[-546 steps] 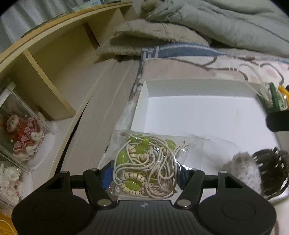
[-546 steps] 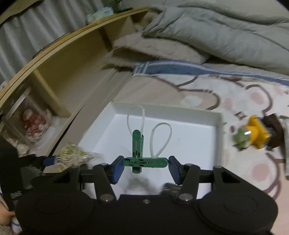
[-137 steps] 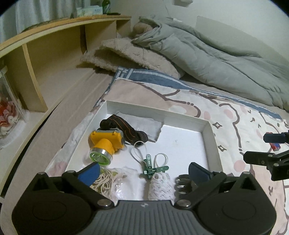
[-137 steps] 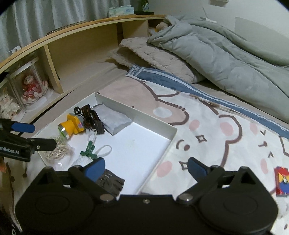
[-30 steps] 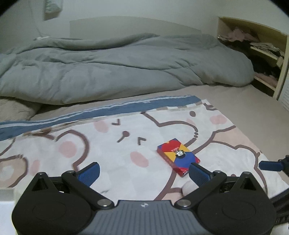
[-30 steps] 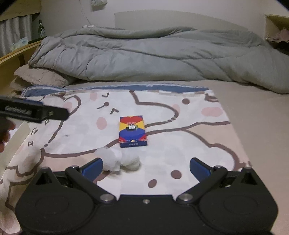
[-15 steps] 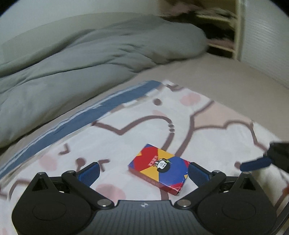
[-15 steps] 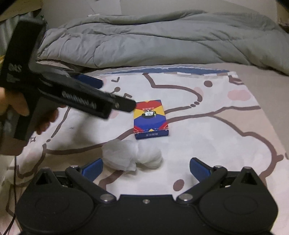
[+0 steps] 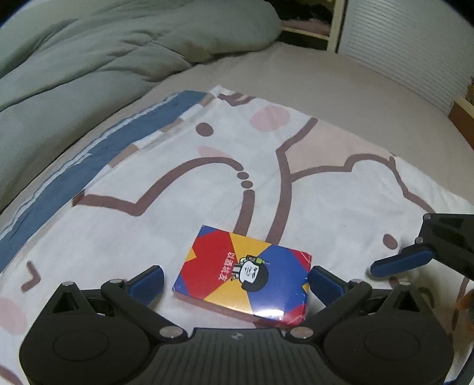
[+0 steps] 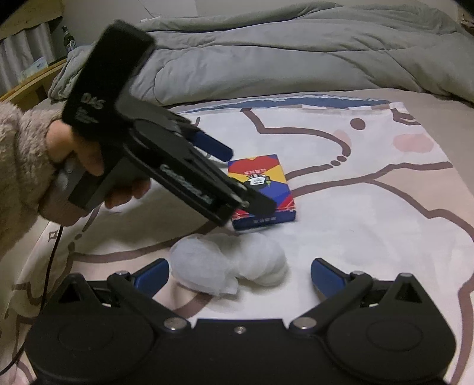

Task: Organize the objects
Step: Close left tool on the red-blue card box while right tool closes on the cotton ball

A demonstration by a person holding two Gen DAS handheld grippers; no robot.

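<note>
A red, yellow and blue card box [image 9: 243, 274] lies flat on the bear-print blanket [image 9: 326, 189]. My left gripper [image 9: 235, 281] is open, its blue pads on either side of the box without touching it. Seen from the right wrist, the card box [image 10: 260, 189] lies partly behind the left gripper [image 10: 240, 177], which a hand holds over it. Just in front, a white bundle of cotton pads [image 10: 228, 266] sits between the open fingers of my right gripper [image 10: 240, 274]. A blue pad of the right gripper [image 9: 400, 262] pokes in at the right edge of the left wrist view.
A rumpled grey duvet [image 10: 296, 50] lies across the back of the bed. A wooden shelf unit [image 9: 331, 26] and a slatted white door [image 9: 414, 50] stand beyond the mattress edge. A fuzzy beige sleeve [image 10: 17, 165] and a thin black cable [image 10: 50, 266] are at the left.
My left gripper has come down and closer, so the card box now sits between its open fingers. My right gripper has edged nearer to the cotton pads. Both stay open.
</note>
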